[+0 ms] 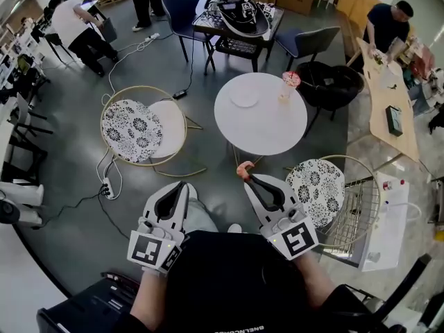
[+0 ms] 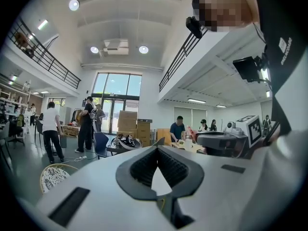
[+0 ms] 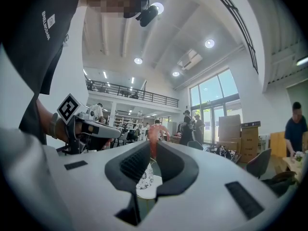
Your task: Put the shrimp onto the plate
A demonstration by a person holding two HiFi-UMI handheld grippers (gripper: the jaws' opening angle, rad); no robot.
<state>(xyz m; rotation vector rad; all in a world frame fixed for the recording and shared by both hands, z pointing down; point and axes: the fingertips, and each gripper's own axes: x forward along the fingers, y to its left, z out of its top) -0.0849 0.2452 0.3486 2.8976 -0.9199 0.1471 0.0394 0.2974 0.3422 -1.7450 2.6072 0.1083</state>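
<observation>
Right hand-held gripper [image 1: 248,179] [image 3: 153,150]: ribbed black pads pinch the shrimp [image 1: 243,171] [image 3: 155,137], which is pink-orange, glossy and curved. Its long axis runs along the jaws and its free end juts past the tips toward the table [image 1: 277,130]. The shrimp is held in the air, short of the table edge. Left hand-held gripper [image 1: 184,186] [image 2: 158,148]: tips pressed together, nothing between them. The table is round and white with a small white plate [image 1: 244,97] on it. Grey polished floor [image 1: 69,227], high-ceilinged hall.

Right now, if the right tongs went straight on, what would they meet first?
Nothing near, it seems: the right tongs, shut on the shrimp, point level across the room, over the chair, apparently missing the table. Depth is unclear.
</observation>
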